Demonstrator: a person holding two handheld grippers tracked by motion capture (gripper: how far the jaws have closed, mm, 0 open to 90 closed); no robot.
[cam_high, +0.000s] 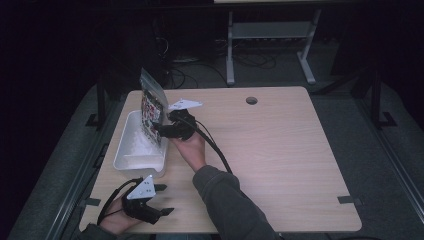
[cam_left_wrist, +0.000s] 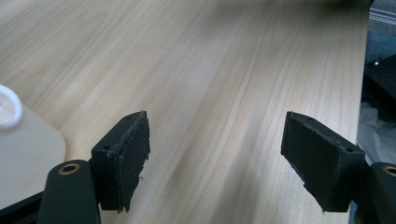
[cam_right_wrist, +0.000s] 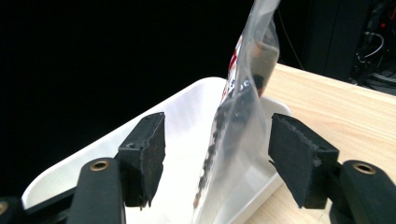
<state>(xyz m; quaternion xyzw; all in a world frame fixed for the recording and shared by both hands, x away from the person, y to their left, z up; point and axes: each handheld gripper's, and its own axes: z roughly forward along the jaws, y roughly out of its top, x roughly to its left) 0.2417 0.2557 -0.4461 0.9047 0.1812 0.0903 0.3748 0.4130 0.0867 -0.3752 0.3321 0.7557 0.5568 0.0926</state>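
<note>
glossy clear plastic bag, printed in red and black, upright in a smooth white rectangular tray at the left edge of the pale wood-grain table. right gripper jaws apart around the bag. left gripper near the front left corner, jaws spread wide over bare wood.

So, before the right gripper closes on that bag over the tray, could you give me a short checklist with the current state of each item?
1. Right gripper open: ok, jaws apart.
2. Plastic bag between the jaws: ok, but touching neither pad.
3. Bag over the white tray: ok, it stands tilted against the tray's right side.
4. Bag sealed: cannot tell.
5. Left gripper out of the way: ok, open over bare table near the front edge.
6. Tray contents: cannot tell.
</note>
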